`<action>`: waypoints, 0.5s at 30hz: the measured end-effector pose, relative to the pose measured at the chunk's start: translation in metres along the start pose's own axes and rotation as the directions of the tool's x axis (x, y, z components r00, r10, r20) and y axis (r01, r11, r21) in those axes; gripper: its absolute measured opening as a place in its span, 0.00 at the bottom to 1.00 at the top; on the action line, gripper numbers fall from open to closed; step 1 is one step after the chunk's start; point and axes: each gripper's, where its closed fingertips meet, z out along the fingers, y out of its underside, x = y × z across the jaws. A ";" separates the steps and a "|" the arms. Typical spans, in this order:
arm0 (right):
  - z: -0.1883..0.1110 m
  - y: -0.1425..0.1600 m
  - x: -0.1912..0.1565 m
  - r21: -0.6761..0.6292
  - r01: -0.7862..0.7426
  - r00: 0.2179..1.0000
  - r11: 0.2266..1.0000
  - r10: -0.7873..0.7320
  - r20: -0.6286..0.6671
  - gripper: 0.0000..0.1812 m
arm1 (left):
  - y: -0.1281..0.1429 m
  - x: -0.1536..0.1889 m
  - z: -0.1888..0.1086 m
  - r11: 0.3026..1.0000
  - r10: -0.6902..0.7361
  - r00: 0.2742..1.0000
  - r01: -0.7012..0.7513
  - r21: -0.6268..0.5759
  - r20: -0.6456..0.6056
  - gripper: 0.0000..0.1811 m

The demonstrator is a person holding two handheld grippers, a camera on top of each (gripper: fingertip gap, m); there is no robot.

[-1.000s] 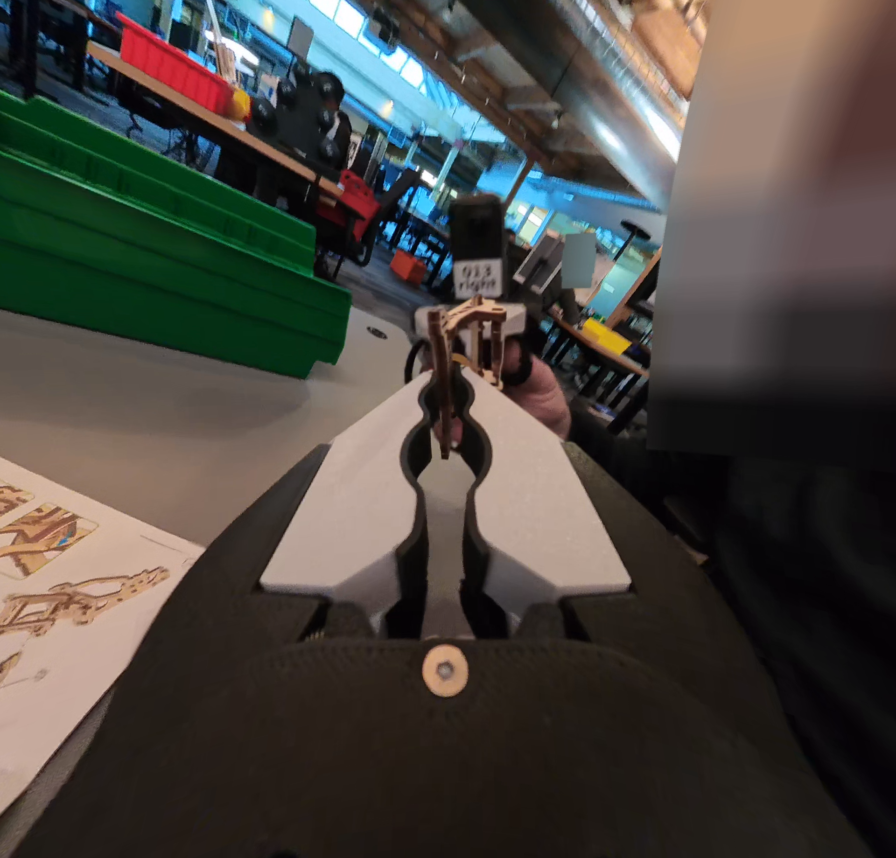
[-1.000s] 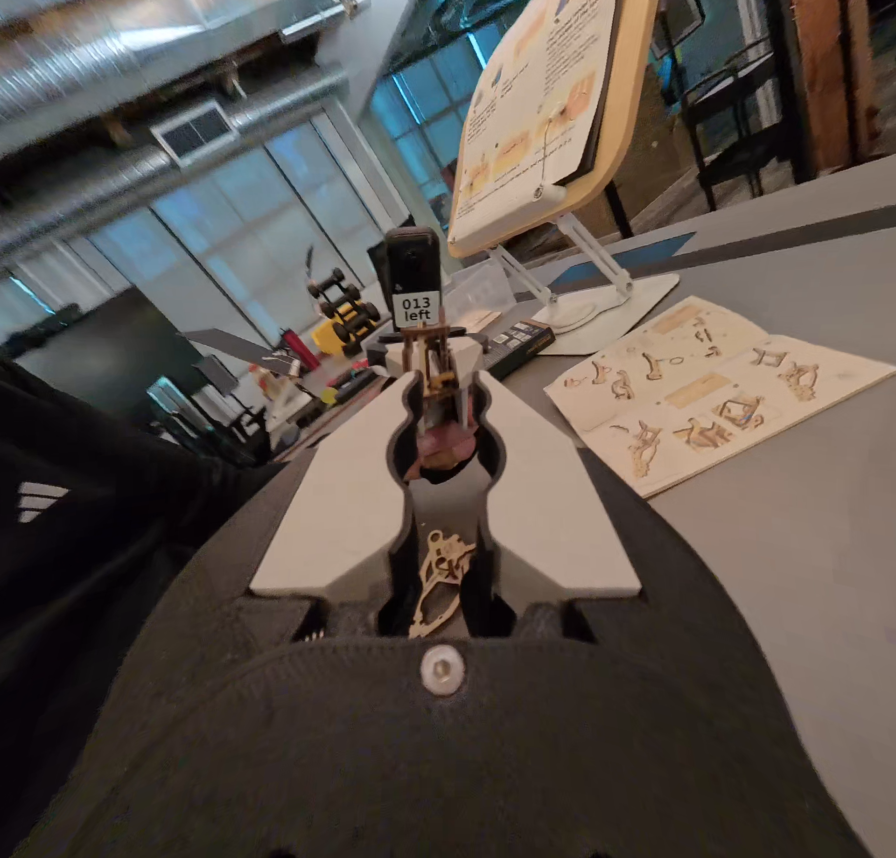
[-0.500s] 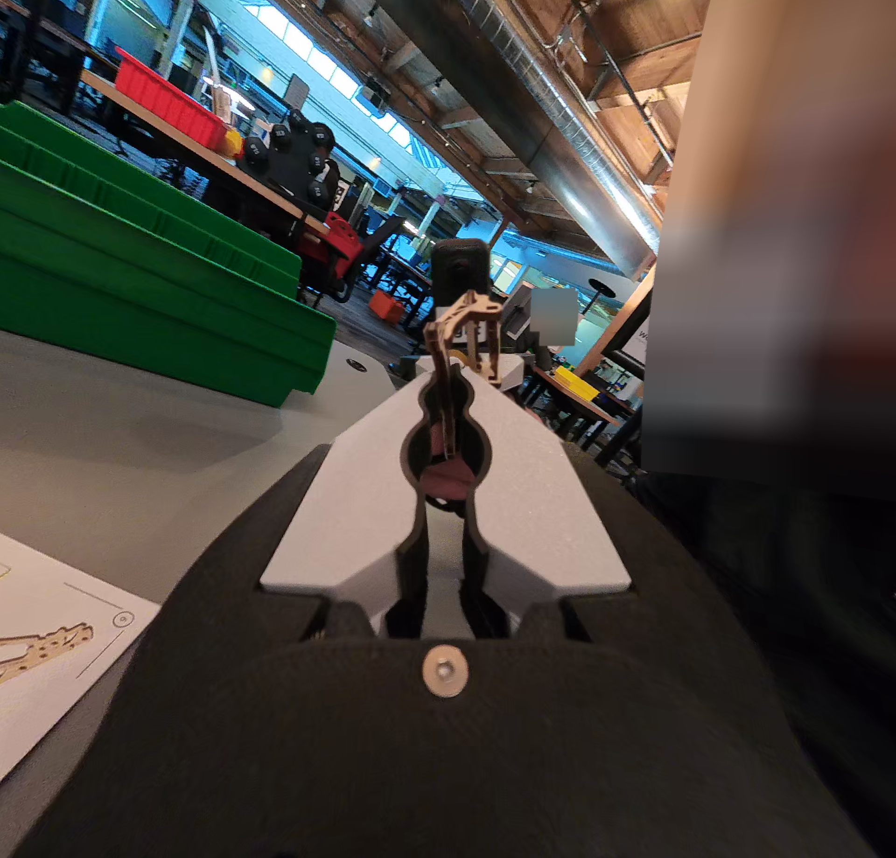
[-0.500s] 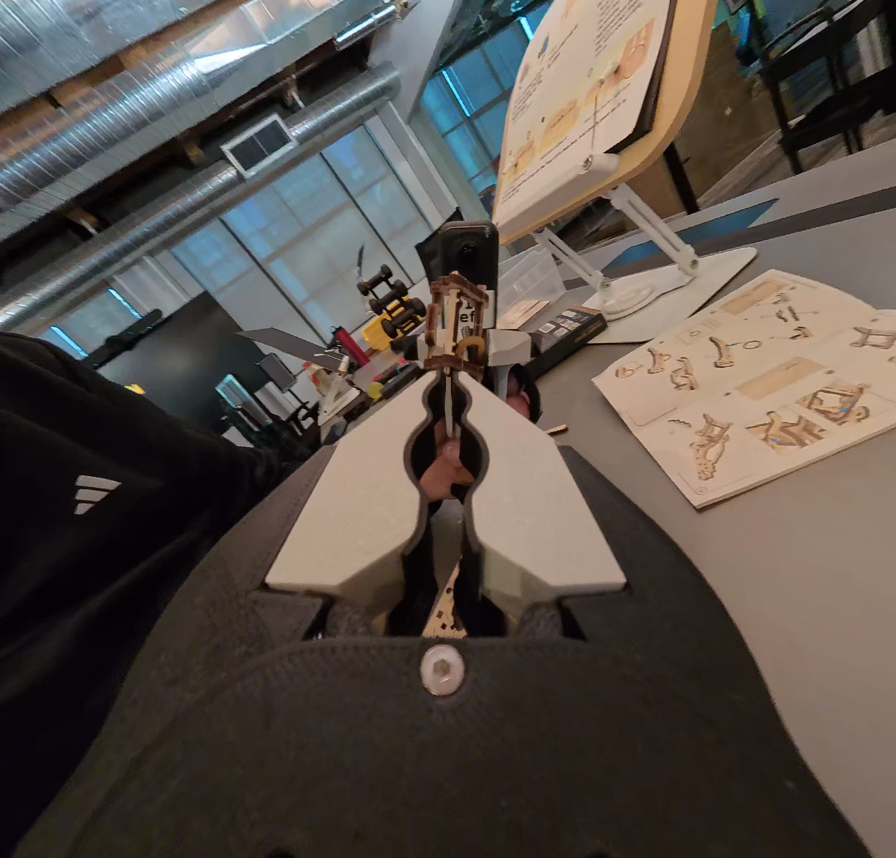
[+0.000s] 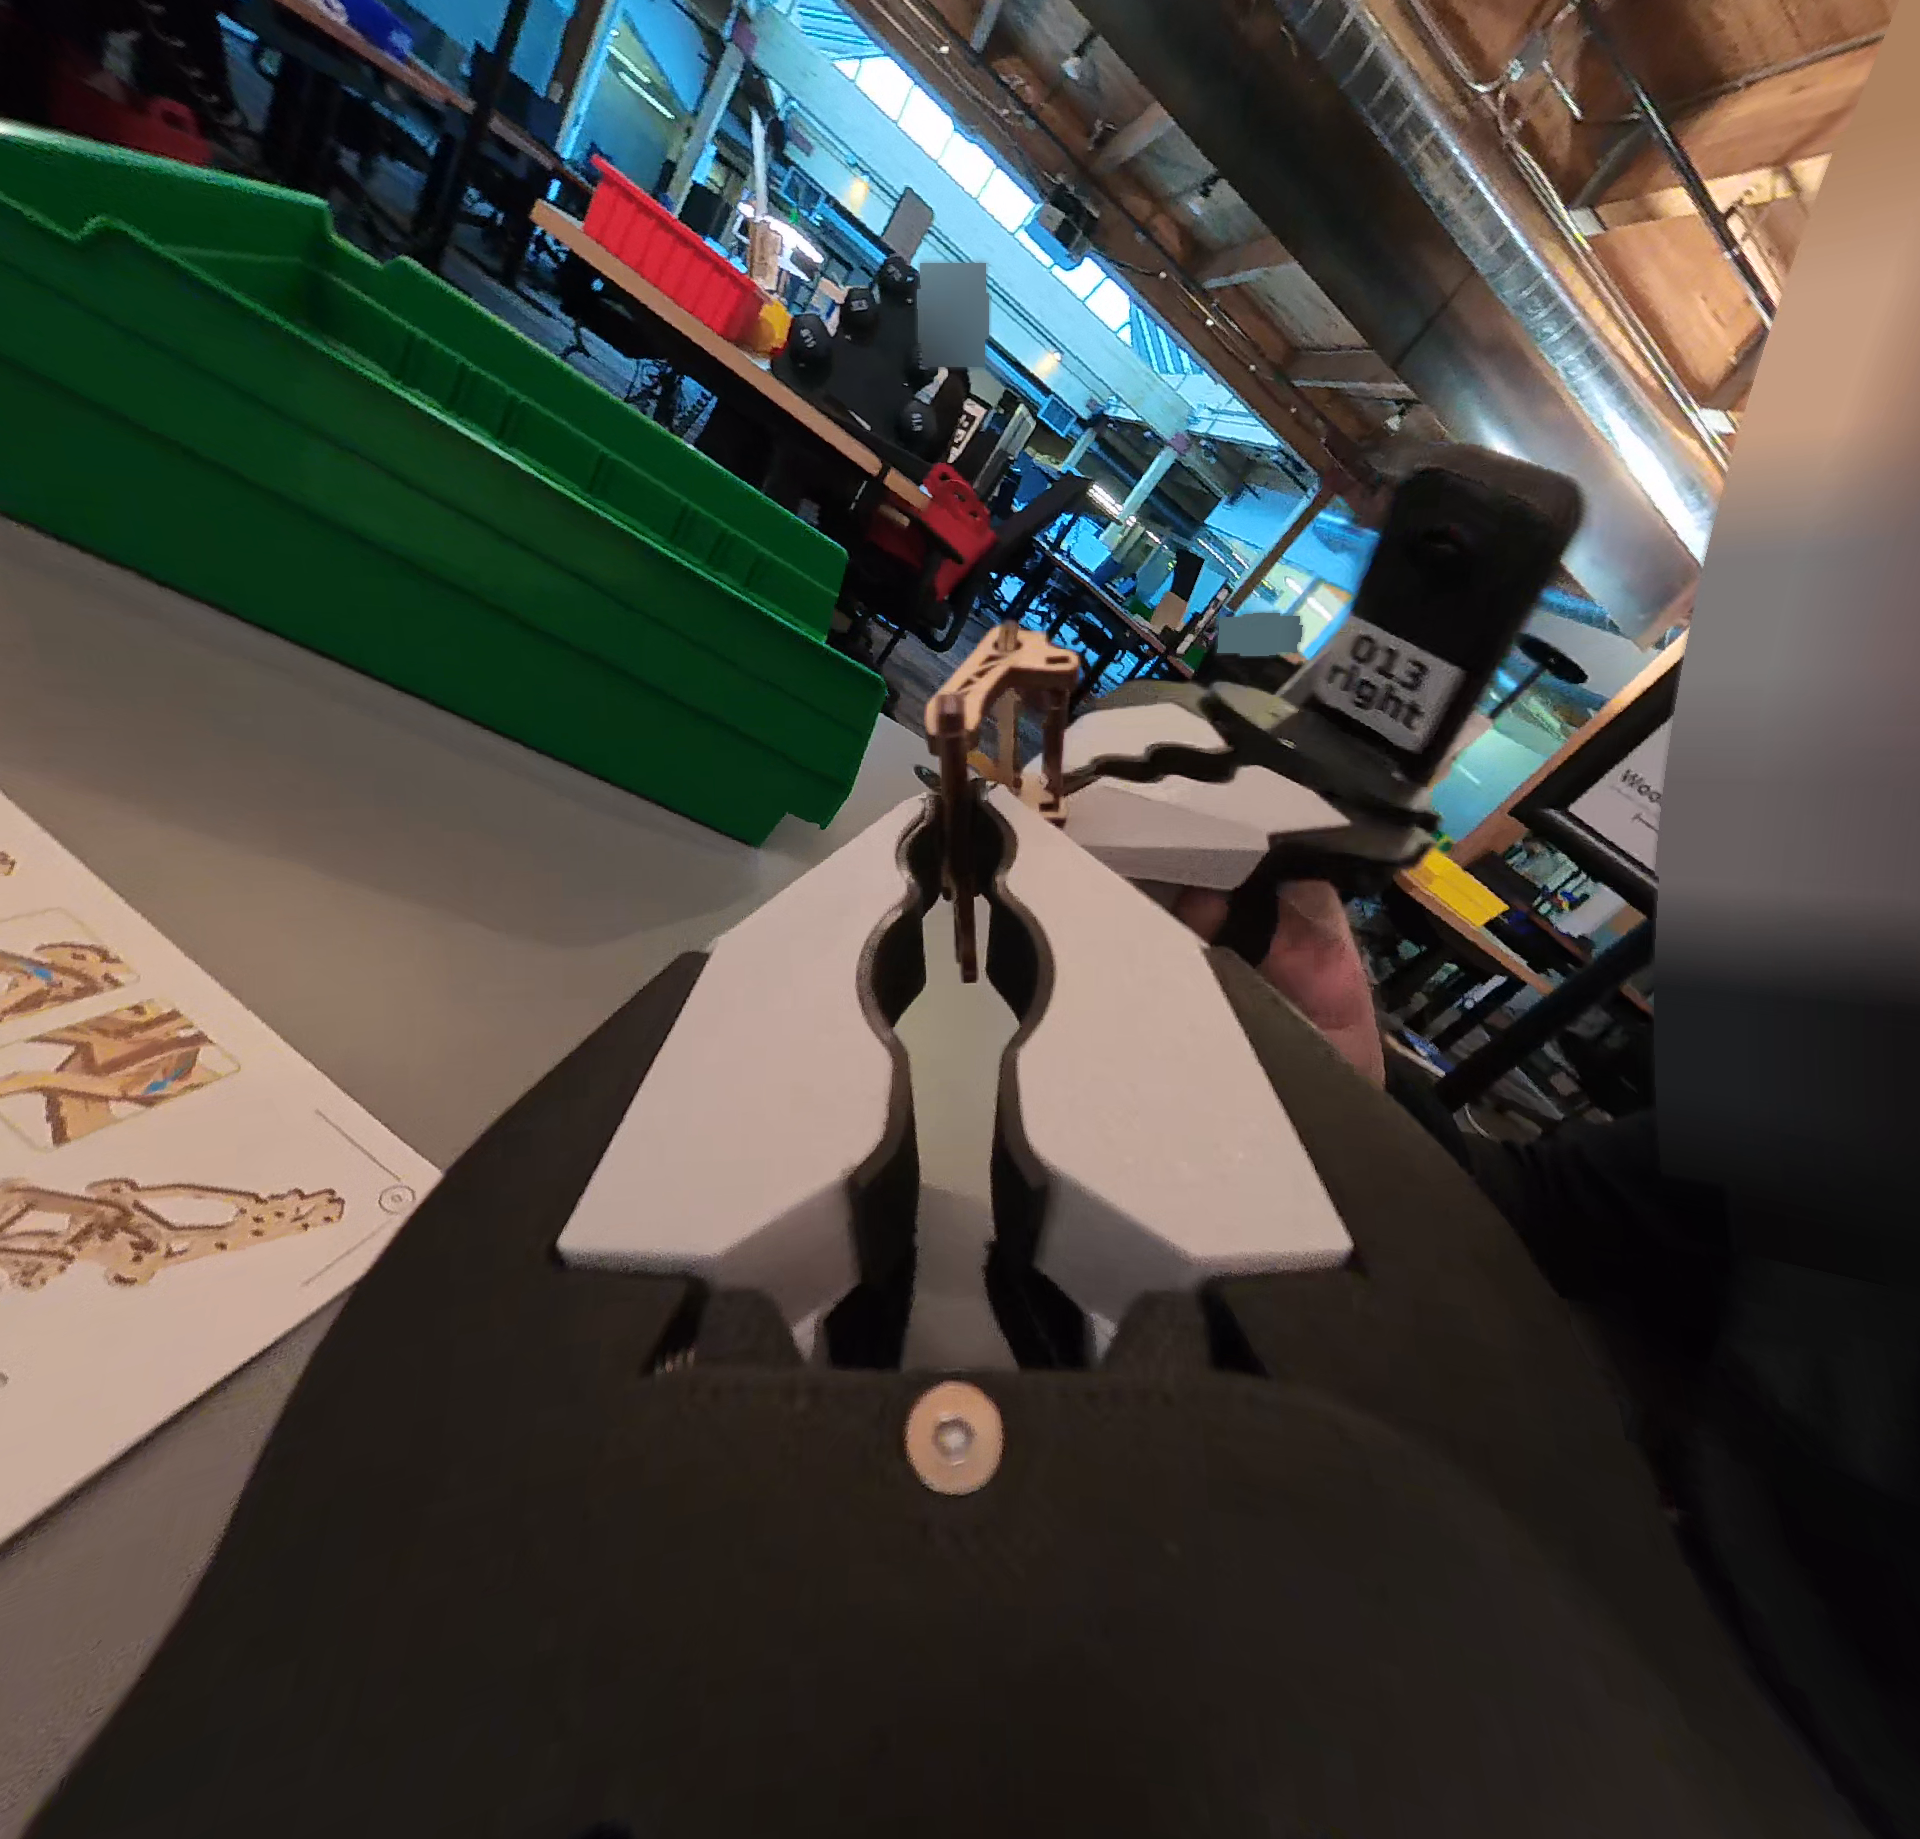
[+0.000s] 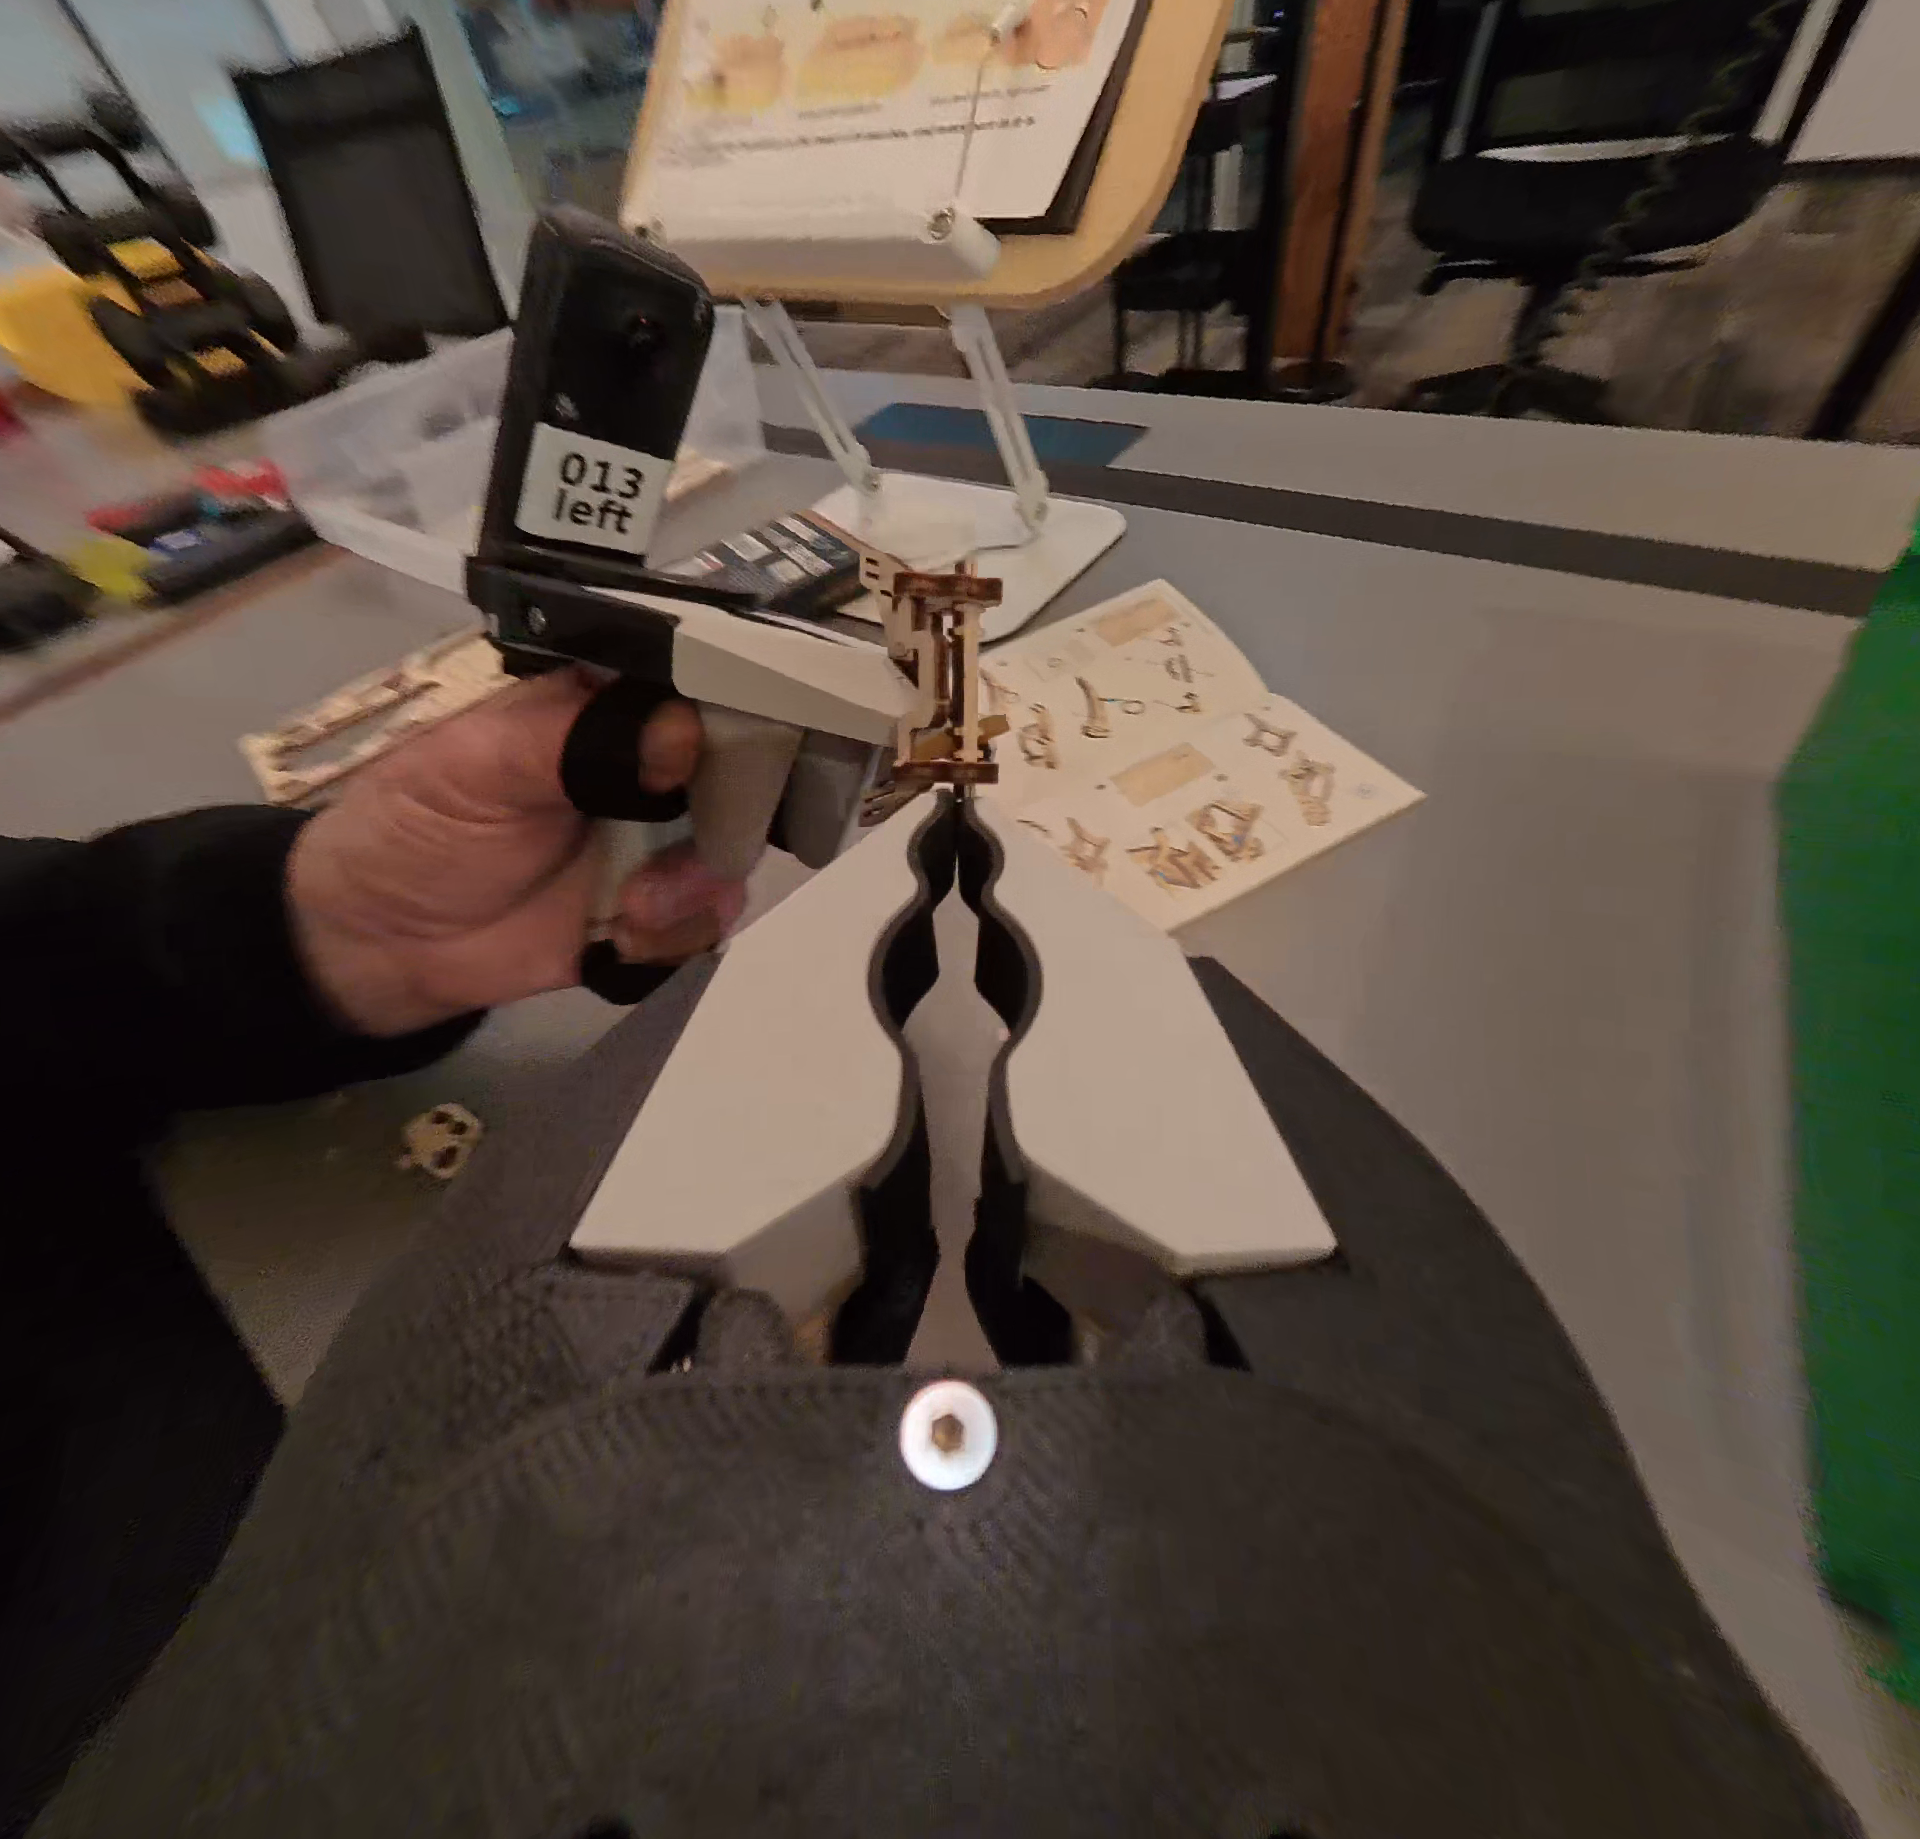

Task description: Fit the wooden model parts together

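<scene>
A small wooden model (image 5: 1006, 693) of thin laser-cut parts is held in the air above the grey table. My left gripper (image 5: 958, 815) is shut on a flat wooden strip of it that runs down between the fingers. My right gripper (image 6: 951, 804) is shut on a thin edge at the bottom of the model (image 6: 940, 683). In the right wrist view the left gripper (image 6: 894, 693) comes in from the left, held by a hand (image 6: 436, 896). In the left wrist view the right gripper (image 5: 1070, 787) meets the model from the right.
Stacked green bins (image 5: 436, 563) stand at the left, also at the right edge of the right wrist view (image 6: 1849, 854). An instruction sheet (image 6: 1195, 750) lies beyond the model, behind it a board on a stand (image 6: 914, 96). A loose wooden piece (image 6: 436, 1140) and a cut-out wooden sheet (image 6: 343, 709) lie on the table. Both grippers' tips are roughly 25 cm from the loose wooden piece (image 6: 436, 1140).
Both grippers have turned: they faced each other head-on, now they meet the model at an angle. The views have tilted down towards the table. Both stay shut on the model.
</scene>
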 end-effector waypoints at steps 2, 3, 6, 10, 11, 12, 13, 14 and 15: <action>0.000 0.001 0.004 -0.038 0.109 0.990 0.993 -0.112 -0.088 0.00 | 0.001 -0.003 0.002 0.999 -0.033 0.999 0.033 -0.001 0.033 0.01; 0.000 0.001 0.006 -0.049 0.146 0.981 0.988 -0.151 -0.122 0.00 | 0.001 -0.003 0.002 0.999 -0.041 0.998 0.041 0.006 0.043 0.01; -0.001 0.000 0.008 -0.070 0.218 0.959 0.973 -0.227 -0.172 0.00 | -0.002 -0.003 0.003 0.997 -0.069 0.997 0.067 0.025 0.047 0.01; -0.003 -0.007 0.001 0.045 0.038 0.999 0.998 -0.036 -0.034 0.00 | -0.005 0.001 0.002 0.995 -0.084 0.996 0.083 0.047 0.007 0.01; -0.006 -0.009 0.003 0.077 -0.026 1.000 0.997 0.026 0.002 0.00 | -0.007 0.003 0.002 0.995 -0.087 0.996 0.087 0.057 -0.008 0.01; -0.007 -0.009 0.005 0.095 -0.076 0.997 0.993 0.073 0.036 0.00 | -0.007 0.003 0.003 0.994 -0.087 0.996 0.087 0.058 -0.013 0.01; -0.009 -0.010 0.004 0.114 -0.115 0.992 0.987 0.107 0.070 0.00 | -0.006 0.004 0.003 0.995 -0.084 0.996 0.085 0.054 -0.016 0.01; -0.009 -0.011 0.003 0.125 -0.140 0.987 0.982 0.127 0.101 0.00 | -0.006 0.005 0.004 0.995 -0.082 0.996 0.083 0.057 -0.019 0.01; -0.009 -0.010 0.001 0.125 -0.157 0.983 0.980 0.142 0.120 0.00 | -0.006 0.006 0.005 0.995 -0.083 0.996 0.084 0.060 -0.023 0.01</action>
